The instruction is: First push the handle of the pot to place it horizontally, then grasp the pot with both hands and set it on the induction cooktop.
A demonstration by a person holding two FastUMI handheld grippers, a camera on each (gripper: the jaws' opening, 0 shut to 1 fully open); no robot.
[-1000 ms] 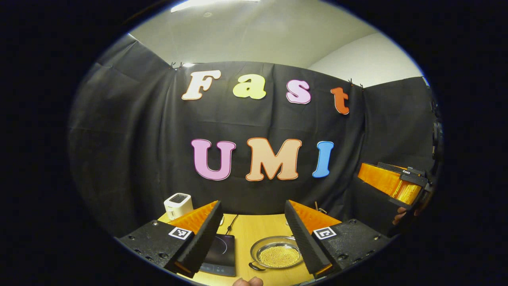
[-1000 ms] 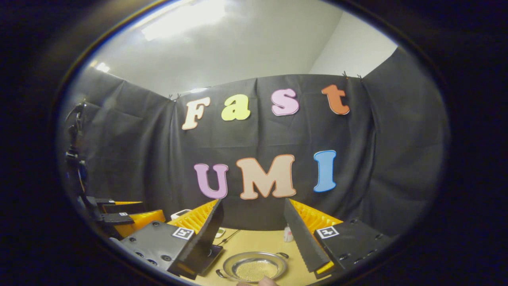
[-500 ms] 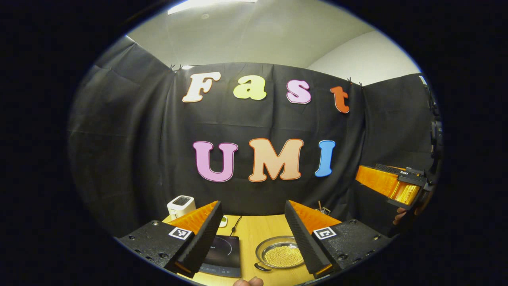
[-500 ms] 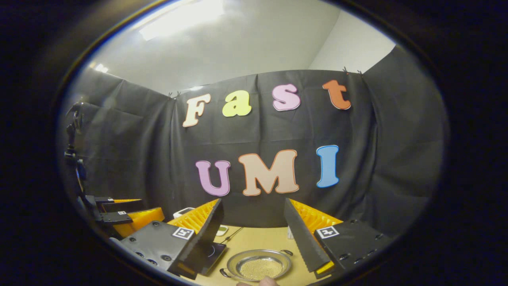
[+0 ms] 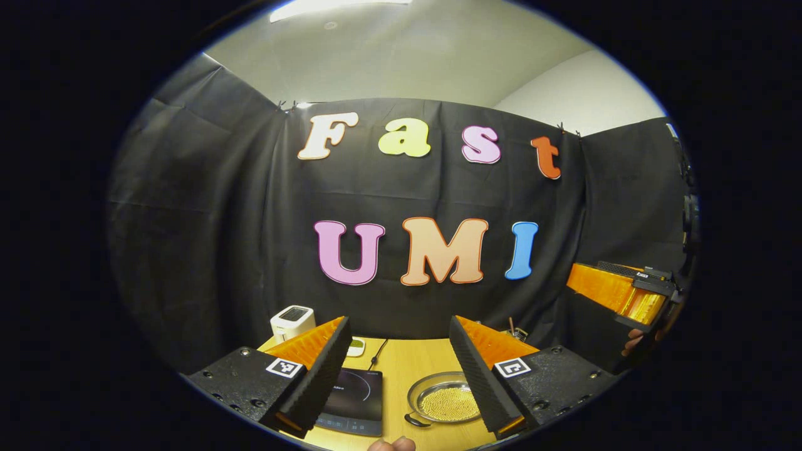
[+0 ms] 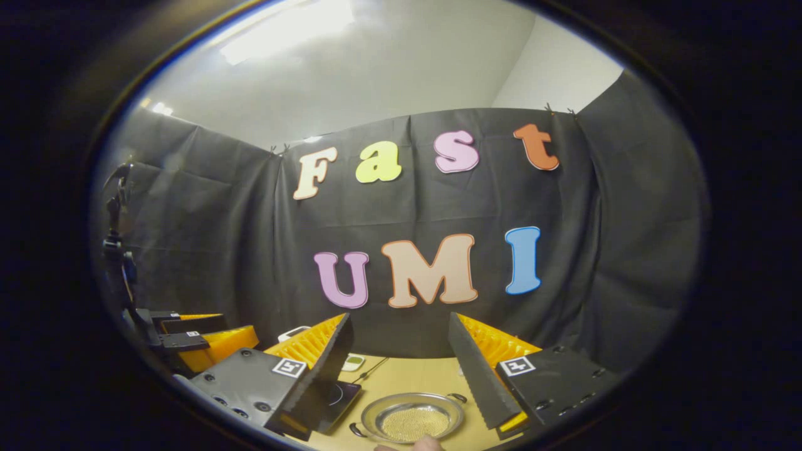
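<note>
A shallow metal pot (image 5: 443,399) with small golden beads inside sits on the wooden table (image 5: 401,360); one black loop handle (image 5: 415,419) shows at its near left. The pot (image 6: 413,418) has handles at its near left (image 6: 356,430) and far right (image 6: 458,397). The black induction cooktop (image 5: 352,402) lies left of the pot, also visible as cooktop (image 6: 331,398). My left gripper (image 5: 396,369) is open, high above the table with nothing between its fingers. My right gripper (image 6: 397,363) is open and empty too, likewise held above the pot.
A small white appliance (image 5: 292,322) stands at the table's far left, with a small white-green item (image 5: 356,345) and a cable (image 5: 377,352) behind the cooktop. The other gripper (image 5: 620,293) appears at the right with a hand (image 5: 633,341); the left one (image 6: 194,341) appears at the left.
Both views have drifted slightly, the pot and cooktop shifting a little right and up. Both grippers stay open and above the table.
</note>
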